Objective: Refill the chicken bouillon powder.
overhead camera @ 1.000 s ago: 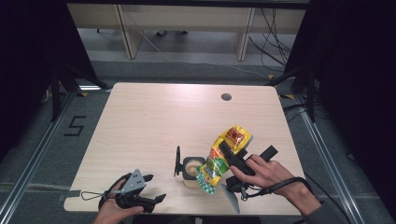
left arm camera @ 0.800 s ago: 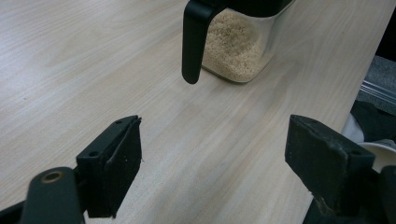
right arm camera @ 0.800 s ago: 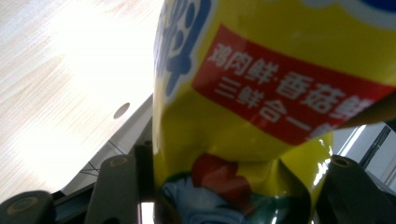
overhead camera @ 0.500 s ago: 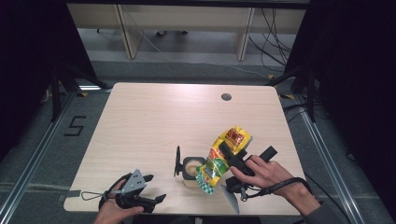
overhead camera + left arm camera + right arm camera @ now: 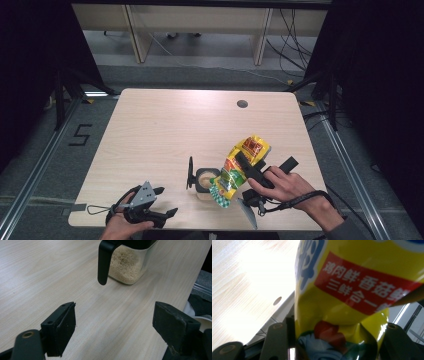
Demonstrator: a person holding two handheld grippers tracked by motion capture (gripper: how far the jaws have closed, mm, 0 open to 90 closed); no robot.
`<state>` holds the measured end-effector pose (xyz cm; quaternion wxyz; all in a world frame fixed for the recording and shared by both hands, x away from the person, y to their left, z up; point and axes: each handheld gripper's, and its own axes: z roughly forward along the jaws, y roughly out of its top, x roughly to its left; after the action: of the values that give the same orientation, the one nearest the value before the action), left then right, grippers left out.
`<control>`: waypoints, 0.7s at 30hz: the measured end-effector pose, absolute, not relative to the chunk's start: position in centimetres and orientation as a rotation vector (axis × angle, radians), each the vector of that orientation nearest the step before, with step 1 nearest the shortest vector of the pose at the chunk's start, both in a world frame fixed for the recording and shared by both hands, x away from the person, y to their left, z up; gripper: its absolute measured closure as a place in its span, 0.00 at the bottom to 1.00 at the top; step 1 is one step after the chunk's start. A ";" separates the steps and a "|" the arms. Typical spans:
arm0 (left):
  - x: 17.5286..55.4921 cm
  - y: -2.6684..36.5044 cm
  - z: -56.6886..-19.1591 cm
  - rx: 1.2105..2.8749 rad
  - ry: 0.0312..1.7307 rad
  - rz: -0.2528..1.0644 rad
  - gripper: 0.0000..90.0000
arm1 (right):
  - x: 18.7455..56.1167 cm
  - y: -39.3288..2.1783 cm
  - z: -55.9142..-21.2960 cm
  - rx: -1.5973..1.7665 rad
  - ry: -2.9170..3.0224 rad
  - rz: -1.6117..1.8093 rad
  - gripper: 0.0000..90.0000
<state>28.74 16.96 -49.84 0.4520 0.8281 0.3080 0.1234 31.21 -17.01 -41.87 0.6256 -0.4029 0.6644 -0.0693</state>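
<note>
- The left gripper (image 5: pixel 162 202) rests at the near left corner of the table (image 5: pixel 165 130), its jaws spread wide with nothing between them. In the left gripper view it looks across bare wood toward the jar.
- The jar (image 5: pixel 206 181) is a clear container with a black handle (image 5: pixel 105 262) and a black lid (image 5: pixel 190 172) hinged up on its left side. It stands near the table's front edge, between the two hands, and holds pale granules (image 5: pixel 125 265).
- The seasoning pouch (image 5: pixel 239 170), yellow with a red label, is tilted with its lower end just above the jar's open mouth and its upper end raised toward the right.
- The right gripper (image 5: pixel 247 167) pinches the pouch: in the right gripper view its jaws press the crumpled pouch (image 5: pixel 352 302) from both sides.
- Step in hand, as I judge it: pouring the pouch's contents into the jar. No falling stream can be made out.
- The next move likely calls for holding the pouch's mouth over the opening and tipping it further or shaking it gently, so nothing spills on the table. The free left gripper could steady the jar by its handle.
</note>
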 end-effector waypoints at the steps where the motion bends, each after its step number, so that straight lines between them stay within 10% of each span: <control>1: 28.7 17.0 -49.8 2.048 0.760 0.300 0.20 | 31.2 -17.0 -41.9 -0.924 1.522 -0.158 0.54; 21: 28.8 16.8 -50.0 2.036 0.765 0.305 0.20 | 31.5 -17.2 -42.0 -0.923 1.529 -0.150 0.54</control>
<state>28.80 16.82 -49.97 0.4553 0.8254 0.3101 0.1235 31.47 -17.23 -41.98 0.6247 -0.4022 0.6662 -0.0652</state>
